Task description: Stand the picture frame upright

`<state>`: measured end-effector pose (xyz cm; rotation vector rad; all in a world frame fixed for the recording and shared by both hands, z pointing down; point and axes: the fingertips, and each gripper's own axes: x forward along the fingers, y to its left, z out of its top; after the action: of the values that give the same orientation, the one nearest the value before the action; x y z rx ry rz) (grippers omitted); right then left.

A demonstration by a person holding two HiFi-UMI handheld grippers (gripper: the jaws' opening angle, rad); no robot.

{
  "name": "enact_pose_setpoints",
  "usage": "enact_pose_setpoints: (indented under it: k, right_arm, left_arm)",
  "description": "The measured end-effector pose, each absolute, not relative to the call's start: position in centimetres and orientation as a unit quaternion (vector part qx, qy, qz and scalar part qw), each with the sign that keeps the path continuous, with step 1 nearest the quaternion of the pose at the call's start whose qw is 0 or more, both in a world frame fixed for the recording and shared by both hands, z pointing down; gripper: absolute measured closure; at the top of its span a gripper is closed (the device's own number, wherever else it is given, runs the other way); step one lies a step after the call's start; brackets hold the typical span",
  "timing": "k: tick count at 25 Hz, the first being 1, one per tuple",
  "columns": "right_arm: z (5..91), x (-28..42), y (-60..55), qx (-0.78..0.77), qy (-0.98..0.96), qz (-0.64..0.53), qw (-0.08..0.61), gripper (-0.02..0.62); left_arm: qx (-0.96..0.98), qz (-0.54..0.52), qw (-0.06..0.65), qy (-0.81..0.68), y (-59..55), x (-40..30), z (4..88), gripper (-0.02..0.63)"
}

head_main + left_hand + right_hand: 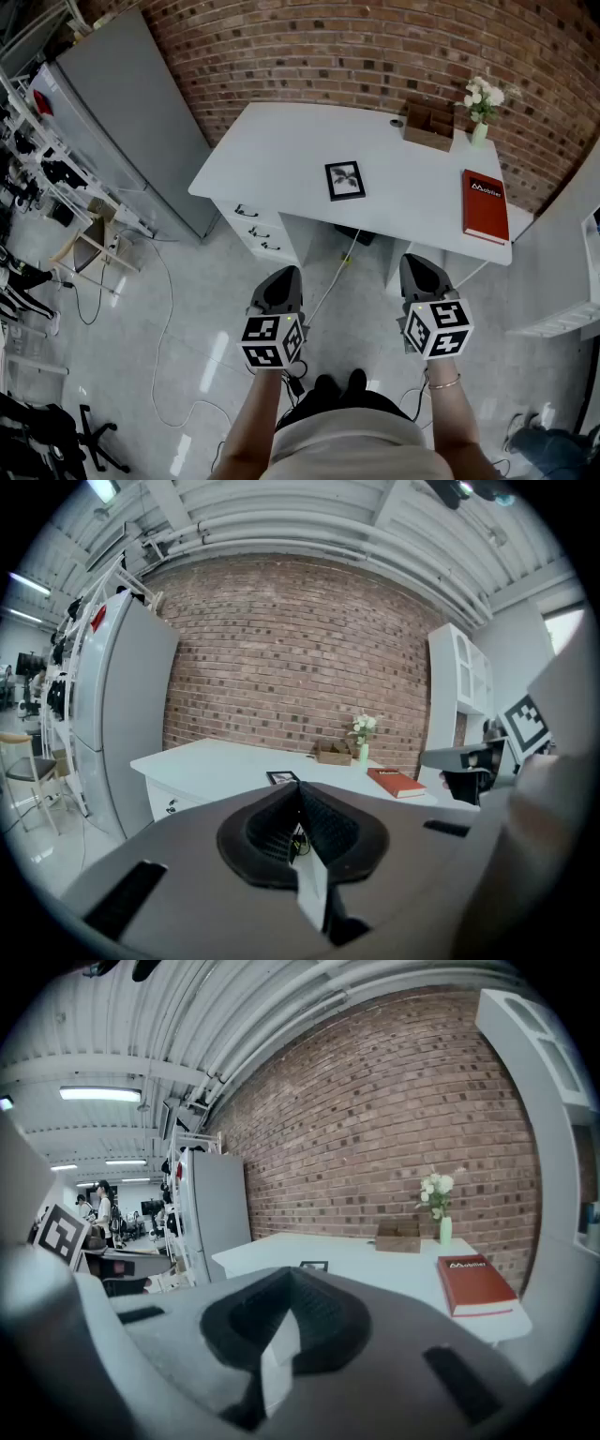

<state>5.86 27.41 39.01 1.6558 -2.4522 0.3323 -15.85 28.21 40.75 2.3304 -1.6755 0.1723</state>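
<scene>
The black picture frame [345, 180] lies flat, face up, near the middle of the white desk [281, 150]. It shows small and far off in the left gripper view [282, 778] and in the right gripper view [313, 1266]. Both grippers hang over the floor in front of the desk, well short of the frame. My left gripper [284, 277] is shut with nothing between its jaws [298, 791]. My right gripper [417, 266] is likewise shut and empty [291, 1275].
A red book [485, 204] lies at the desk's right end. A wooden box [429, 127] and a vase of white flowers [481, 111] stand at the back by the brick wall. A grey cabinet [131, 112] stands left of the desk. Cables [333, 277] trail on the floor.
</scene>
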Motion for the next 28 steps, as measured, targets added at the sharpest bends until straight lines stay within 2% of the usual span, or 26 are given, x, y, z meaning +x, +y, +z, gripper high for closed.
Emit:
enact_pose_setpoints:
  k: [14,18,21,28]
  right_arm:
    - [38.9,7.1,27.0,0.515,-0.844,0.139,0.049,0.592]
    - [38.2,7.9,26.3,0.520,-0.841,0.147,0.033,0.586]
    - [38.0,8.4,25.5,0.524,-0.837,0.154,0.026,0.549]
    - [39.4,7.8,22.4,0.514,-0.838,0.180,0.028,0.492]
  left_arm:
    - [0.781,0.056,0.137,-0.607,28.4,-13.5,40.5,0.612]
    - [0.778,0.049,0.141,-0.610,27.9,-13.0,40.1,0.572]
    - [0.778,0.050,0.143,-0.610,27.3,-12.7,40.1,0.531]
    - [0.780,0.056,0.150,-0.605,24.4,-12.6,41.4,0.515]
